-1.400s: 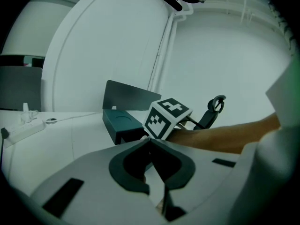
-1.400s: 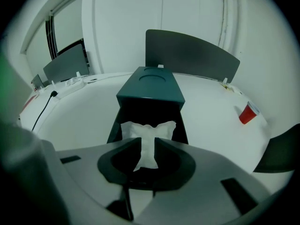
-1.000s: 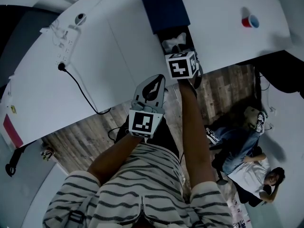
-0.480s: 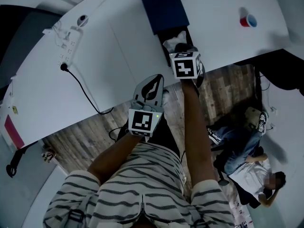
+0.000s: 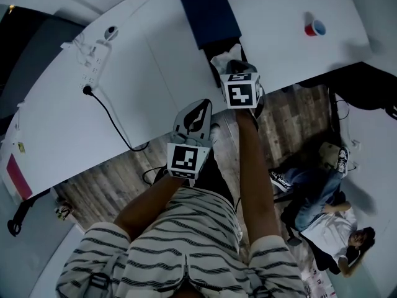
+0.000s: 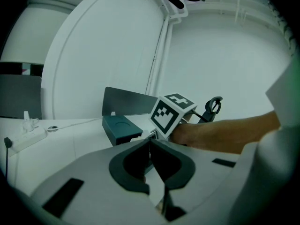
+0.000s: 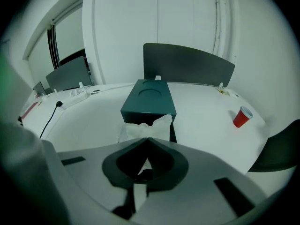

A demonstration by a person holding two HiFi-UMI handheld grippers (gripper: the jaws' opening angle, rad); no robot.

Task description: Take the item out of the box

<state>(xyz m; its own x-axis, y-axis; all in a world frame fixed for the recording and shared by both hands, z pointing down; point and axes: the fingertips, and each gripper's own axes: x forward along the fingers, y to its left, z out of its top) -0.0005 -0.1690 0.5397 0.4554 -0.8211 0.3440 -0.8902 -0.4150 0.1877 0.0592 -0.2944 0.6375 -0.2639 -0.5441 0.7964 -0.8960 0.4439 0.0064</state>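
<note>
A dark blue box lies on the white table, its near end open with crumpled white paper showing. My right gripper reaches down over that open end and is shut on the white paper, whose edge sits at the closed jaw tips. The box lies straight ahead of it. My left gripper hovers off the table's near edge, shut and holding nothing; in its own view the box lies ahead beside the right gripper's marker cube.
A red cup stands on the table at the right, also seen as the red cup. A power strip and its black cable lie at the left. A person sits on the floor at the lower right.
My right gripper has drawn a little up and back from the box's open end, with the white paper at its tips. The left gripper has stayed where it was.
</note>
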